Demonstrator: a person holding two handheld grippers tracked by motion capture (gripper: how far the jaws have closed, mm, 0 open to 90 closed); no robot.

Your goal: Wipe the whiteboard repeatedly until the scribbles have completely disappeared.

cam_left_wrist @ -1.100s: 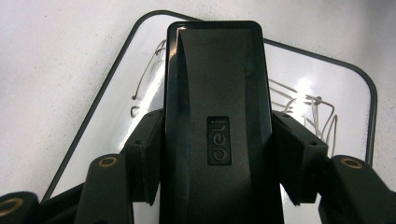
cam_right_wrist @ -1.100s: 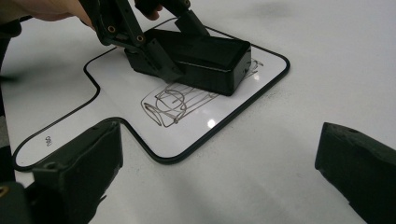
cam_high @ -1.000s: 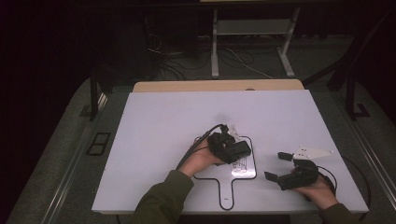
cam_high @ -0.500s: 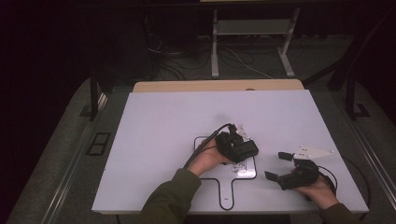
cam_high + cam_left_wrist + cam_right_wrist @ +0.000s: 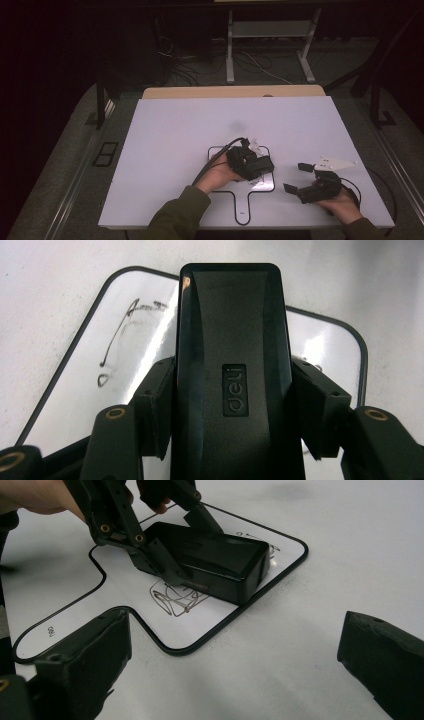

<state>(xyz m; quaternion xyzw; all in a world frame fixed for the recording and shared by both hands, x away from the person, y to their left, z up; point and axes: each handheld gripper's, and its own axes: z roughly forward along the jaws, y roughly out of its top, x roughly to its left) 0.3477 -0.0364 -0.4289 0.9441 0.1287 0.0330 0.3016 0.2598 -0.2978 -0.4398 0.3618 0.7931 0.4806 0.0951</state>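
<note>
High view: one black eraser (image 5: pixel 252 166) lies on the single small whiteboard (image 5: pixel 220 151) near the tabletop's (image 5: pixel 165 140) front edge.

Left gripper view: the left claw (image 5: pixel 235 405) clamps its long sides, its length running straight ahead.

Right gripper view: the right claw (image 5: pixel 240 675) gapes empty.

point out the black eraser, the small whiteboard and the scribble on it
black eraser (image 5: pixel 232 340), left gripper view, its top face
small whiteboard (image 5: pixel 200 625), right gripper view, bare white surface
scribble (image 5: pixel 172 600), right gripper view, its looped lines

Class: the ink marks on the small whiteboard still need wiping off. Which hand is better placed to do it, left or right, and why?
Left. The left gripper is already shut on the black eraser, which rests on the whiteboard beside the scribbles. The right gripper sits open and empty off to the side.
</note>
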